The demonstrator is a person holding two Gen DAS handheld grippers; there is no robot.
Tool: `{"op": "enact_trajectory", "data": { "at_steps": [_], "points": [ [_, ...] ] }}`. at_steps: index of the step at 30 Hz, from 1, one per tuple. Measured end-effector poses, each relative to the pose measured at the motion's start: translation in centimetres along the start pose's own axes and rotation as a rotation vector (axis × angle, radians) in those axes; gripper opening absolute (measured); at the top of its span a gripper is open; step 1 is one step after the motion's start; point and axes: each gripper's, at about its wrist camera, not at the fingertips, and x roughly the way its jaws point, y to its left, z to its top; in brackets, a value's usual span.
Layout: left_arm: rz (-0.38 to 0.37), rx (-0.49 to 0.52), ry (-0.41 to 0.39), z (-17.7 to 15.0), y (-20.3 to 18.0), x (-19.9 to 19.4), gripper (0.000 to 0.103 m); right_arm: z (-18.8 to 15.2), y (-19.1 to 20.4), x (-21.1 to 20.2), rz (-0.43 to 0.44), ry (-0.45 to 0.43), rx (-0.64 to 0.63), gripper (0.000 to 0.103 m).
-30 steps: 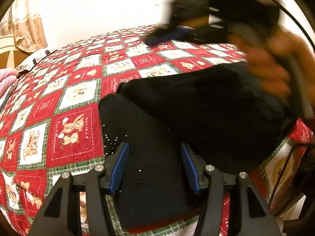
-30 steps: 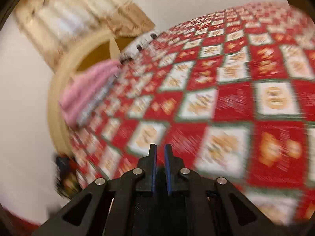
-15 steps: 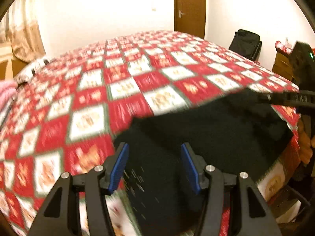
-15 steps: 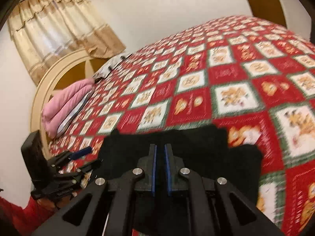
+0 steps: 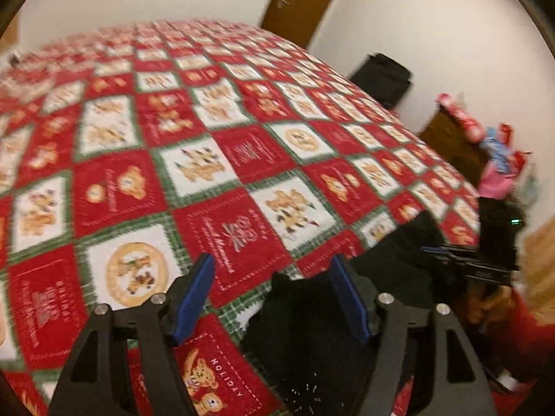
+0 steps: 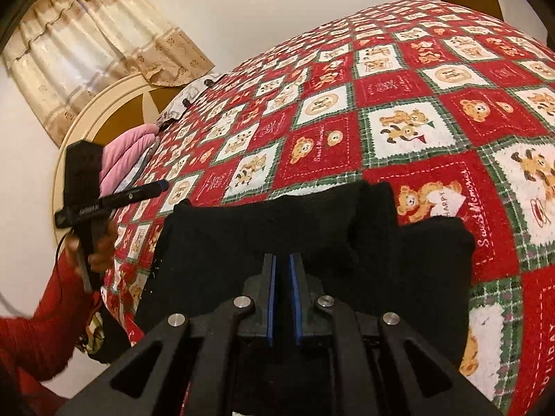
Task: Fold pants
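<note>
Jaws opening above black pants (image 6: 277,235); bedspread (image 5: 208,138) and pink pillow (image 6: 121,159) nearby.

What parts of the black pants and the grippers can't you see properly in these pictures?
- Pants, right wrist view: the near edge is hidden behind the right gripper.
- Pants, left wrist view: blurred, partly behind the left gripper, whose jaws are opening with no cloth between them; the bottom edge cuts them off.
- Both views: waistband, pockets and leg ends can't be told apart; the cloth is too dark.

Black pants (image 6: 277,235) – folded, flat; near bed edge
</note>
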Motion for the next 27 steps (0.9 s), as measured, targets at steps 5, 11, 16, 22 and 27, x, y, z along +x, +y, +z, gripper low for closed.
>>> {"op": "enact_trajectory", "data": {
  "at_steps": [5, 11, 16, 22, 27],
  "points": [
    [-0.177, 0.066, 0.094, -0.8, 1.1, 0.0, 0.071, -0.2, -0.2, 0.0, 0.034, 0.005, -0.036, 0.009],
    [-0.307, 0.105, 0.147, -1.3, 1.6, 1.1, 0.072, 0.4, -1.2, 0.5, 0.073, 0.034, 0.016, 0.009],
    [-0.362, 0.085, 0.212, -1.7, 2.1, 3.0, 0.072, 0.6, -1.6, 0.8, 0.093, 0.046, 0.052, 0.008],
    [-0.457, 0.126, 0.193, -2.5, 0.7, 1.2, 0.072, 0.7, -1.7, 0.9, 0.092, 0.054, 0.060, 0.008],
    [-0.530, 0.148, 0.168, -2.6, 0.5, 0.0, 0.072, 0.7, -1.8, 1.0, 0.096, 0.052, 0.062, 0.008]
  ]
}}
